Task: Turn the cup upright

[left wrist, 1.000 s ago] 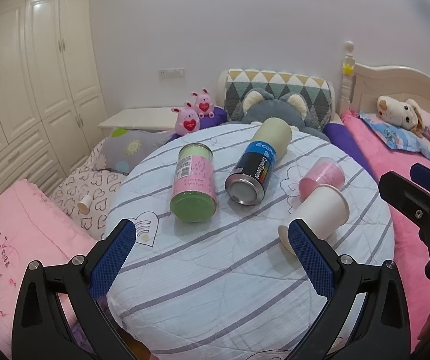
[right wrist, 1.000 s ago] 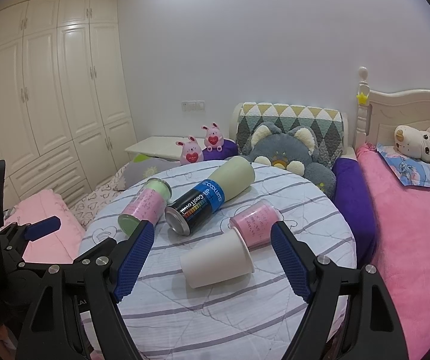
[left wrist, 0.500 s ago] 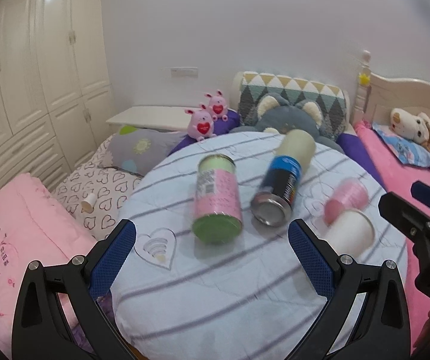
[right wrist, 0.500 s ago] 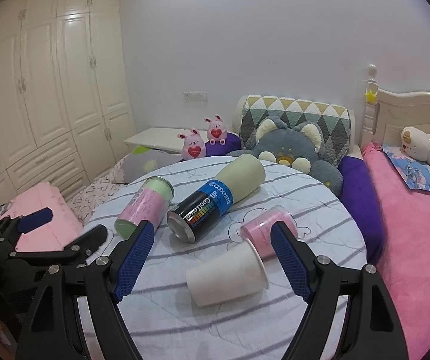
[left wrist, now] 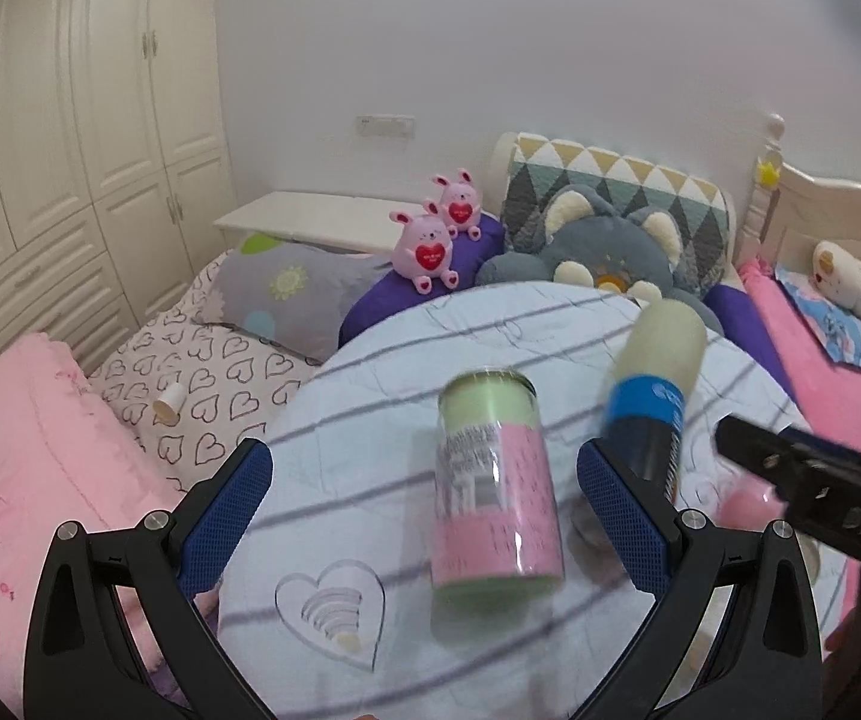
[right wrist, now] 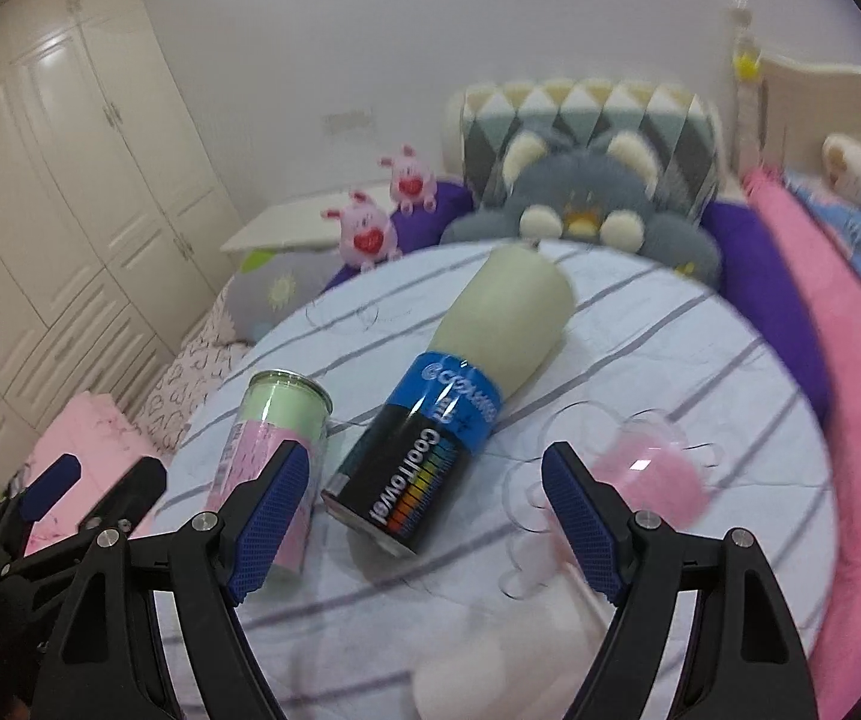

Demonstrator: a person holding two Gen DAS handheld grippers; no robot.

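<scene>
- White cup (right wrist: 490,654) lay low in your right wrist view as a pale, blurred shape on the striped table (right wrist: 700,324), in line with the gap between the fingers and close under the camera; it looked tipped on its side, though the blur hid which way the mouth faced
- A pink cup (right wrist: 649,474) lay on its side just beyond it, near the right-hand finger, so either one could have been the target; I judged the white one the nearer
- The step in hand was the approach: nothing was gripped and no cup stood upright
- The next move called for you to drop the right gripper (right wrist: 424,468) lower, bracket the cup's wall and close gently, since a thin cup crushes or rolls easily
- Your right gripper hovered above the table's near edge, pointed across it, its fingers spread wide and empty
- Your left gripper (left wrist: 424,480) hung to the left, also wide and empty, framing the pink-and-green can (left wrist: 493,498)
- The CoolTowel can (right wrist: 430,450) lay beside that can, clear of the white cup
</scene>
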